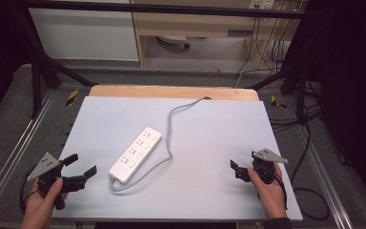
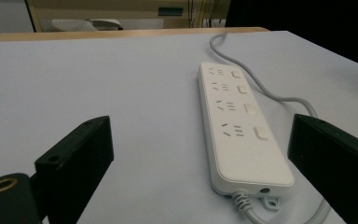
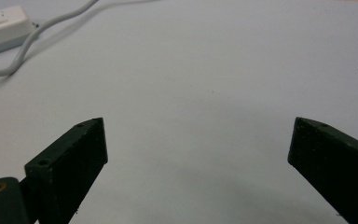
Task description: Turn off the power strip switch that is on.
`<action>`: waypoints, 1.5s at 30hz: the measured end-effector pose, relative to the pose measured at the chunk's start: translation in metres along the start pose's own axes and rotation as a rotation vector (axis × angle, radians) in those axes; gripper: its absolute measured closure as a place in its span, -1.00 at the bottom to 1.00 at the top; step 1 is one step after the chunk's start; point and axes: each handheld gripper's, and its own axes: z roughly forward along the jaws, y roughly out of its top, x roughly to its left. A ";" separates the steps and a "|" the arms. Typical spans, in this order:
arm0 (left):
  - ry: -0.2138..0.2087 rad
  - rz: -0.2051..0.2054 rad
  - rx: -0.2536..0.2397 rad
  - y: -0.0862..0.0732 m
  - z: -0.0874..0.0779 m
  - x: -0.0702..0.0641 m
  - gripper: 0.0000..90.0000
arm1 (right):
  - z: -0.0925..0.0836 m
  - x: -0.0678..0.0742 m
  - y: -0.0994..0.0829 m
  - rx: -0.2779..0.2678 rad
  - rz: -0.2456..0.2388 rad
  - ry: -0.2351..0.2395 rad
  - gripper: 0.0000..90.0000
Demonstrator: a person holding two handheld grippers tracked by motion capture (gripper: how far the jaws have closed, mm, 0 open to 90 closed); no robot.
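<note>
Two grippers waiting wide open either side of a power strip — nothing held.

Nearest the person, hovering just left of the power strip (image 1: 136, 154): the left gripper (image 1: 83, 164), jaws spread apart and empty, pointing toward the strip's near, cable end. Well apart to the strip's right: the right gripper (image 1: 237, 170), jaws likewise gaping, gripping nothing. Lying flat on the pale table (image 1: 219, 124), long axis running diagonally from the near-left cable end away to the far right, sockets facing up. Trailing from that near end, the grey cable (image 1: 170, 131) looping round the strip's right side toward the table's far edge. Judging by closeness, probably a left-hand reach — the strip sitting much nearer that gripper.
</note>
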 end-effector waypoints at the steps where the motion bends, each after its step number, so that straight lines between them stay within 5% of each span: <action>1: -0.001 0.001 -0.001 0.000 0.000 0.000 -0.85 | 0.001 -0.001 -0.001 0.003 0.011 0.002 -0.87; 15: -0.028 -0.011 -0.013 0.003 -0.003 -0.001 -0.85 | -0.003 -0.002 0.001 -0.037 0.017 -0.008 -0.87; 25: -0.008 -0.013 -0.079 0.016 -0.008 -0.006 -0.90 | -0.004 -0.003 0.001 -0.057 0.023 -0.023 -0.89; 45: -0.053 0.028 -0.096 0.048 0.017 -0.031 -0.86 | -0.007 -0.005 0.002 -0.078 0.025 -0.035 -0.91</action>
